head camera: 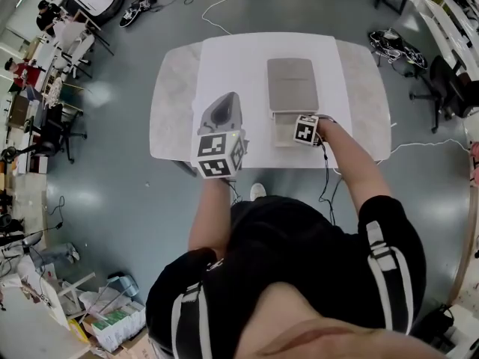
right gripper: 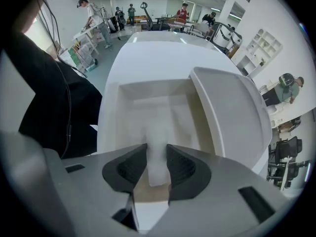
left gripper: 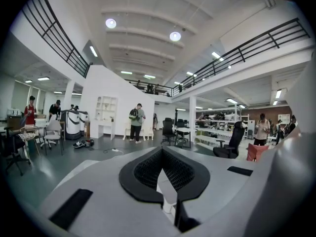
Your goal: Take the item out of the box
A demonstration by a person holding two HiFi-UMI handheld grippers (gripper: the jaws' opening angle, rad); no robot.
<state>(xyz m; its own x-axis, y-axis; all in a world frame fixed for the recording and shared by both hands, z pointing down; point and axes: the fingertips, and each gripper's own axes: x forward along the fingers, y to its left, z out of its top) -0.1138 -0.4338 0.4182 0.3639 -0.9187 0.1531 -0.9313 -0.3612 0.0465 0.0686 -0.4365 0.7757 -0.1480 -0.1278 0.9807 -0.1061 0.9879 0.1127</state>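
An open white box [right gripper: 111, 112] stands on the white table [head camera: 224, 58], its lid [right gripper: 232, 112] folded back to the right. In the head view the box [head camera: 283, 134] sits near the table's front edge, with the grey lid [head camera: 293, 84] lying behind it. My right gripper [right gripper: 157, 149] points steeply down into the box and is shut on a pale white item [right gripper: 158, 167] that fills the gap between its pads. From above, its marker cube [head camera: 305, 131] hides the item. My left gripper [head camera: 224, 105] hovers left of the box, pointing level, shut [left gripper: 161, 152] and holding nothing.
The table's grey side wings [head camera: 168, 96] flank the white middle. Cables [head camera: 213, 6] trail on the floor behind the table. Office chairs [head camera: 449, 88] stand at the right, and desks [head camera: 45, 88] with seated people at the left. A person [left gripper: 135, 122] stands far off in the hall.
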